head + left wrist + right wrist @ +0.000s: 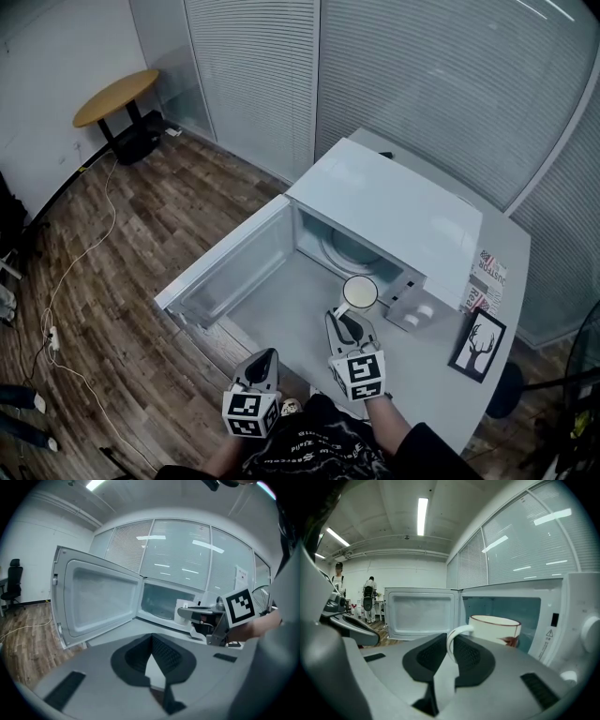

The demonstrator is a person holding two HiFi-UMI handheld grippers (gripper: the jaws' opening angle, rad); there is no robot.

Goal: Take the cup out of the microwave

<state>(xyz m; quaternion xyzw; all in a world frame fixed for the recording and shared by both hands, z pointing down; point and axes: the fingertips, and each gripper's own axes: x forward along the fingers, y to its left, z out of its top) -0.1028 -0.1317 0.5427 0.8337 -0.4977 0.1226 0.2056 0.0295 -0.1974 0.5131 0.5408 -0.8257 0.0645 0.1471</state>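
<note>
A white microwave (394, 211) sits on a grey table (281, 319), seen from above. Its door (234, 267) is swung fully open to the left. The table in front of the oven's opening is bare.

On the table to the right of the microwave are one framed picture (480, 344) of a stag's head and a small stack of printed cards (489, 274). Across the wooden floor stands one round wooden table (117, 97), and one thin cable (94, 234) trails over the boards. In the right gripper view, two people (369, 597) stand far off in the room beyond the door. The left gripper view shows one black office chair (14, 581) by the far wall.

There are two grippers and one cup. The white cup (359, 292) has a dark red rim. It is at the mouth of the microwave, just left of the control panel with its two knobs. Whether the cup rests on anything cannot be told.

The right gripper (349, 328) points at the cup from the near side. In its own view the right gripper's jaws are closed on the cup's curved handle (452, 641), and the body of the cup lies just beyond the tips and to their right.

The left gripper (265, 361) is lower left of it, well short of the cup and beside the open door. Its jaws meet at the tips and hold nothing.
</note>
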